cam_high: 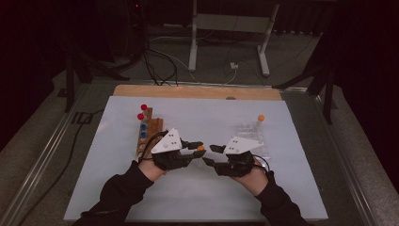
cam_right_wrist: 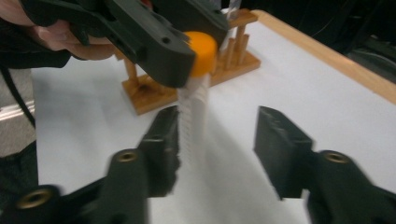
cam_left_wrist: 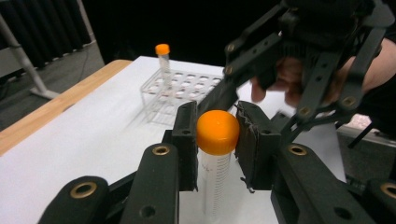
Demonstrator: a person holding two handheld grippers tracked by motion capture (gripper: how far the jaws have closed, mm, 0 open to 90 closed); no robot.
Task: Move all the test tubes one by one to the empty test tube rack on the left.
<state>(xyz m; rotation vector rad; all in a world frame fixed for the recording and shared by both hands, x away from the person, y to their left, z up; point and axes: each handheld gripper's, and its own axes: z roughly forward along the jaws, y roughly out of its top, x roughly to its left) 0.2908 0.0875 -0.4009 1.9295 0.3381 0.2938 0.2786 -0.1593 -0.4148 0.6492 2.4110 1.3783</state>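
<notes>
A clear tube with an orange cap [cam_left_wrist: 217, 132] hangs upright above the white mat, between the two hands. My left gripper [cam_left_wrist: 217, 133] is shut on the orange cap, one pad on each side of it. In the high view the left gripper [cam_high: 201, 149] points right at the table's middle. Facing it from the right, my right gripper [cam_high: 211, 155] is open. In the right gripper view the tube's ribbed body [cam_right_wrist: 192, 126] stands between the jaws of the right gripper [cam_right_wrist: 219, 140], close to one pad and well apart from the other.
A clear plastic rack [cam_high: 249, 134] sits on the mat's right side with one orange-capped tube [cam_high: 260, 118] standing at its far corner. A wooden rack [cam_high: 148, 129] at the left holds red-capped and blue-capped tubes. The white mat [cam_high: 202, 193] lies on a wooden board.
</notes>
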